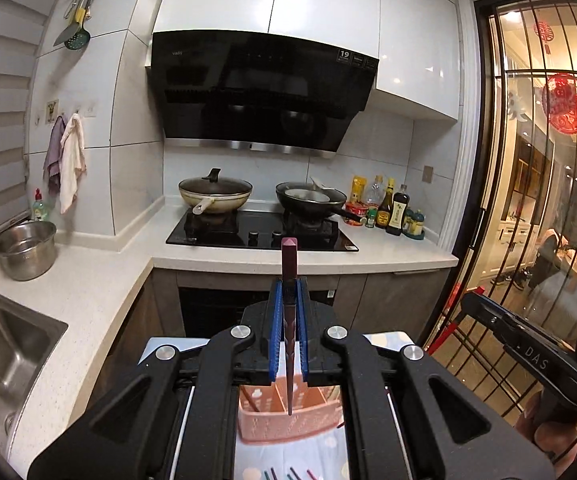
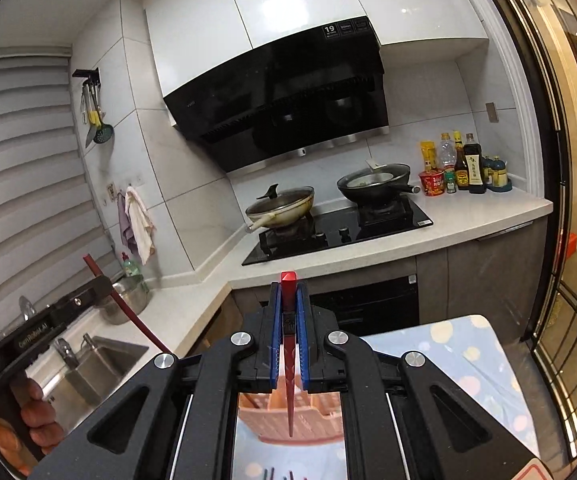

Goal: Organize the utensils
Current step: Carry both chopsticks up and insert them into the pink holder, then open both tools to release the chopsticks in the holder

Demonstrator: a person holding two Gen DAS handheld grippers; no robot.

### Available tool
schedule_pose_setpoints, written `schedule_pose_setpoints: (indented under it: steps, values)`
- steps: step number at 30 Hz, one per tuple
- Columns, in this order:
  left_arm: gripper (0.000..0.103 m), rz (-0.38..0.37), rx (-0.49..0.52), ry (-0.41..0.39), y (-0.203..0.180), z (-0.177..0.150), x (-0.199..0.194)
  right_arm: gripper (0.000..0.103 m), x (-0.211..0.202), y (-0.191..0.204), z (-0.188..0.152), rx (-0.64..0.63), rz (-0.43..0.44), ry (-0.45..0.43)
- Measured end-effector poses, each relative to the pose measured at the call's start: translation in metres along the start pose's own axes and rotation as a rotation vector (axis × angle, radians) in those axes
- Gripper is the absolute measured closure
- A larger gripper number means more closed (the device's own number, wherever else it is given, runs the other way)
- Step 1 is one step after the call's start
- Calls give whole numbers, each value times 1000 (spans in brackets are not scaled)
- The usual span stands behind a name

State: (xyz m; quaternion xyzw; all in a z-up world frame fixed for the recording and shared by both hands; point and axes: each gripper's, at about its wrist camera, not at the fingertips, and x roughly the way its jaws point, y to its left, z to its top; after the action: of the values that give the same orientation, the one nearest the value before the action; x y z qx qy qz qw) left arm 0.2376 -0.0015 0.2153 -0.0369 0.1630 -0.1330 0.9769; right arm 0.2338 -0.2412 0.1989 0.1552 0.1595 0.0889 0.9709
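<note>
Left wrist view: your left tongs [image 1: 288, 300] are closed tight on a dark purple chopstick [image 1: 289, 264]. The blue pads [image 1: 274, 332] clamp it near its thick end, which stands up past the fingertips; the thin end hangs down behind them. That tip hangs over a pink slotted utensil basket [image 1: 284, 420], which has dividers inside and sits on a table covered with a pale patterned cloth [image 1: 384, 338]. Whether the tip touches the basket cannot be told. More coloured chopsticks [image 1: 288, 474] lie on the cloth at the lower edge of the frame. Your right tongs [image 1: 528, 340] show at the right edge, with your hand [image 1: 544, 432] on the handle. Beyond, a white worktop [image 1: 100, 280] carries a steel pot [image 1: 26, 250] beside a sink [image 1: 8, 352], and a hob [image 1: 262, 232] bears a cream pan with a lid [image 1: 215, 194] and a black pan [image 1: 310, 200]. Sauce bottles [image 1: 388, 208] stand to the right of the hob.

Right wrist view: your right tongs [image 2: 288, 300] are closed tight on a red chopstick [image 2: 289, 284], held the same way: thick end up, thin end down over the same pink basket [image 2: 288, 420]. Contact with the basket cannot be told here either. Your left tongs [image 2: 60, 308] show at the left edge, the purple chopstick slanting through them, with your fingers [image 2: 36, 412] wrapped on the handle. The patterned cloth [image 2: 468, 360] spreads to the right.
</note>
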Motion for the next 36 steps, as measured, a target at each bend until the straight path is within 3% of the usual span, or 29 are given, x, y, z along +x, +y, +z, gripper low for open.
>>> schedule_pose_setpoints:
  steps: [8, 16, 29, 31, 33, 34, 36]
  values:
    - [96, -11, -21, 48, 3, -9, 52, 96, 53, -1, 0, 38, -9, -10]
    - [96, -14, -37, 125, 12, -41, 90, 96, 97, -13, -31, 43, -46, 99]
    - [95, 11, -63, 214, 24, -70, 110, 94, 116, -24, -65, 31, -77, 174]
    - [90, 21, -79, 212, 26, -71, 109, 86, 113, -25, -66, 35, -88, 163]
    - [56, 39, -97, 205, 29, -71, 105, 77, 110, -25, -67, 37, -94, 151]
    - [51, 47, -103, 194, 31, -71, 102, 70, 107, -25, -67, 39, -95, 145]
    - [48, 58, -102, 180, 32, -71, 95, 67, 99, -25, -67, 39, -95, 133]
